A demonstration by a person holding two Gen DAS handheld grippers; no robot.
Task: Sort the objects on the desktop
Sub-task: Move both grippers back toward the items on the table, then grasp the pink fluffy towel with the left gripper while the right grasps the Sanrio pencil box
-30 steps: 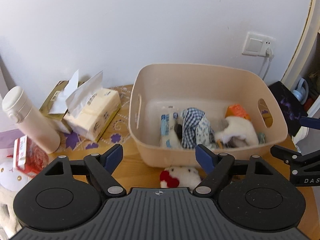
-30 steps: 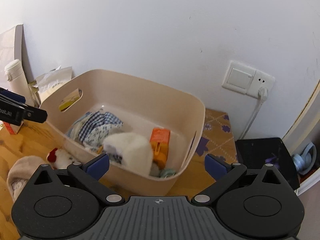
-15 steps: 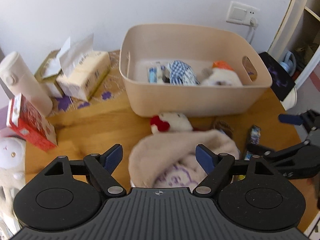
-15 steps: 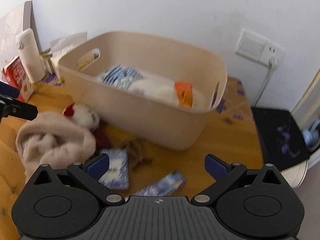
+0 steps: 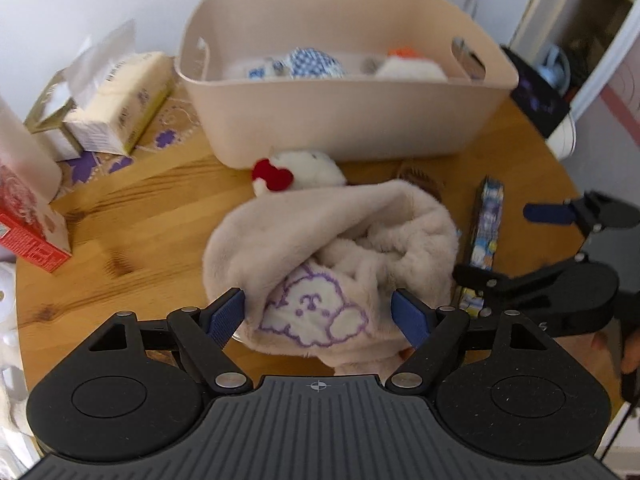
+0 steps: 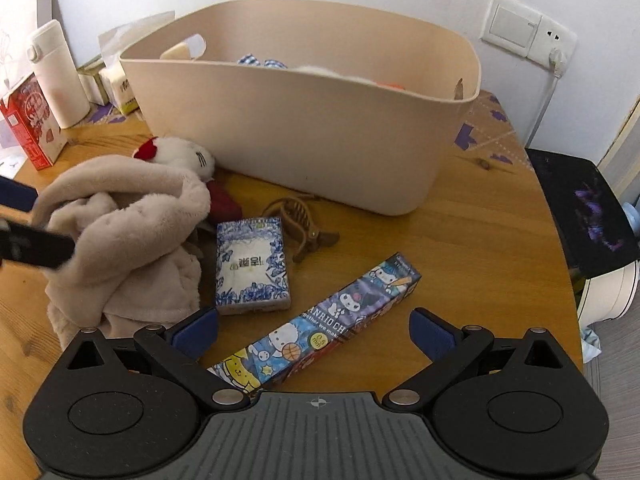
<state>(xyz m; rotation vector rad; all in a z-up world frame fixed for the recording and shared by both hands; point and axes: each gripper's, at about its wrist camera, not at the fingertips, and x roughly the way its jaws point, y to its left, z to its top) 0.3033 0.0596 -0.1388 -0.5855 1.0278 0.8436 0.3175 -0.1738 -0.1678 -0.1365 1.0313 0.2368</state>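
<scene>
Bin (image 6: 320, 136) 1 | fleece (image 5: 344, 240) 1 | packets – 2 | grippers – both wide open, empty

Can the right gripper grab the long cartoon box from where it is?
Probably yes. The right gripper is open, and the long cartoon box lies flat on the table right between its fingers, with nothing on top. The tissue pack lies close beside it.
</scene>
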